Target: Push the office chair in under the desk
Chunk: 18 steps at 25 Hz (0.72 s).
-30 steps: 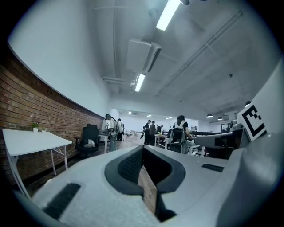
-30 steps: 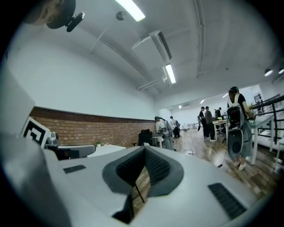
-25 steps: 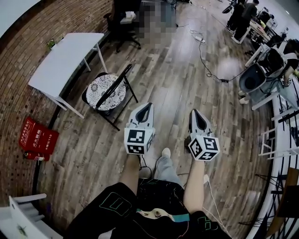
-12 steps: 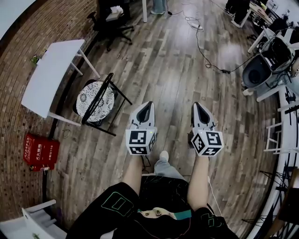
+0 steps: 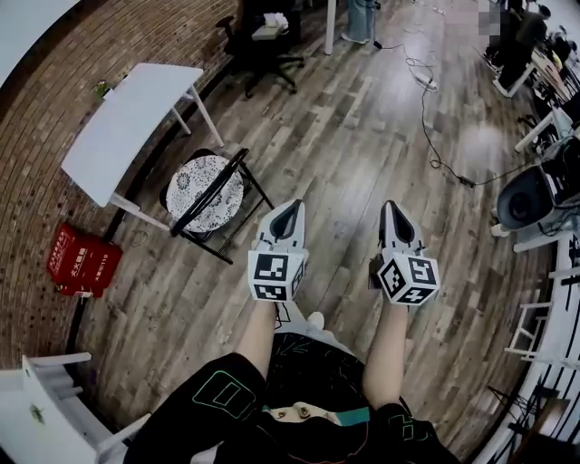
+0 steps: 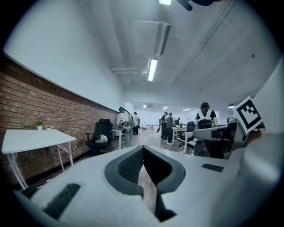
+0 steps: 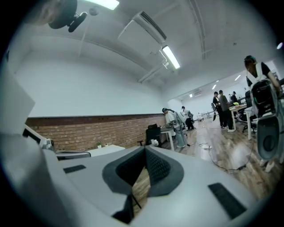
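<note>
A black office chair [image 5: 267, 41] with a white item on its seat stands far ahead by the brick wall, next to a white desk leg [image 5: 331, 27]. It also shows as the office chair [image 6: 101, 135] in the left gripper view and the office chair [image 7: 153, 134] in the right gripper view. My left gripper [image 5: 292, 207] and right gripper [image 5: 390, 207] are held side by side over the wooden floor, pointing forward. Both are shut with nothing in them, and both are well short of the chair. The shut left gripper [image 6: 143, 148] and right gripper [image 7: 145, 150] fill the lower part of their own views.
A white table [image 5: 136, 118] stands at the left wall, with a folding chair [image 5: 207, 192] bearing a patterned cushion beside it. A red box [image 5: 82, 261] lies by the wall. A cable [image 5: 435, 118] runs over the floor. A grey tub chair [image 5: 530, 199] stands at right. People stand far off.
I have advanced across the floor with both grippers held side by side. The grey tub chair at right has slid lower in the head view. Both grippers stay shut.
</note>
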{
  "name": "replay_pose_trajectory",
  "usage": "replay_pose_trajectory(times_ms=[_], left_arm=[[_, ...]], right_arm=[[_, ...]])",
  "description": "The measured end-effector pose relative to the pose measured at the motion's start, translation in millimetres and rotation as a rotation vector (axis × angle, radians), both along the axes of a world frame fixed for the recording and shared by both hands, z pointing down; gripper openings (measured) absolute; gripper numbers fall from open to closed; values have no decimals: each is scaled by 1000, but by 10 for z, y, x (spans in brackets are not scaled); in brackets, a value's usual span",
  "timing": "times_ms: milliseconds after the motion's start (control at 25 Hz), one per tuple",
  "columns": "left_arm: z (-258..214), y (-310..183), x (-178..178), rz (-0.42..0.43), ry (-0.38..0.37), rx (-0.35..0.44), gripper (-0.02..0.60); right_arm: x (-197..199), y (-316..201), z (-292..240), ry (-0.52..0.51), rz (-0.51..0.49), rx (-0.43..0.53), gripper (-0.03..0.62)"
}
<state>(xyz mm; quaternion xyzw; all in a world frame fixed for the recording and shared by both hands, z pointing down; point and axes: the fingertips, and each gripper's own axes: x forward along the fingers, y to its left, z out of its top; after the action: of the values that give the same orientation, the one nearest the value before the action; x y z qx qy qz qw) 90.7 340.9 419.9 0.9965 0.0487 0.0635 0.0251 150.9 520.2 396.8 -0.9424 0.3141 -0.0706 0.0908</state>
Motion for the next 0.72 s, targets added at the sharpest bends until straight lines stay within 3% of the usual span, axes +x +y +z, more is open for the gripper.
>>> replay_pose_trajectory(times_ms=[280,480,560,720], left_arm=[[301,-1013,171,-159,-54,-41,9],[377,-1357,564,-194,-60,-40,9],[422,-1618,590,-237,-72,-13,9],[570,-2209,497,-363,-105,-32,9]], right_arm=[[383,-1072,235,-40,-155,-31,5],[929,-1587,219,-39,-218,-35,5],[1054,-1962,271,-52,-279,-18,5],[1129,-2742,405,-70,-428,-35,5]])
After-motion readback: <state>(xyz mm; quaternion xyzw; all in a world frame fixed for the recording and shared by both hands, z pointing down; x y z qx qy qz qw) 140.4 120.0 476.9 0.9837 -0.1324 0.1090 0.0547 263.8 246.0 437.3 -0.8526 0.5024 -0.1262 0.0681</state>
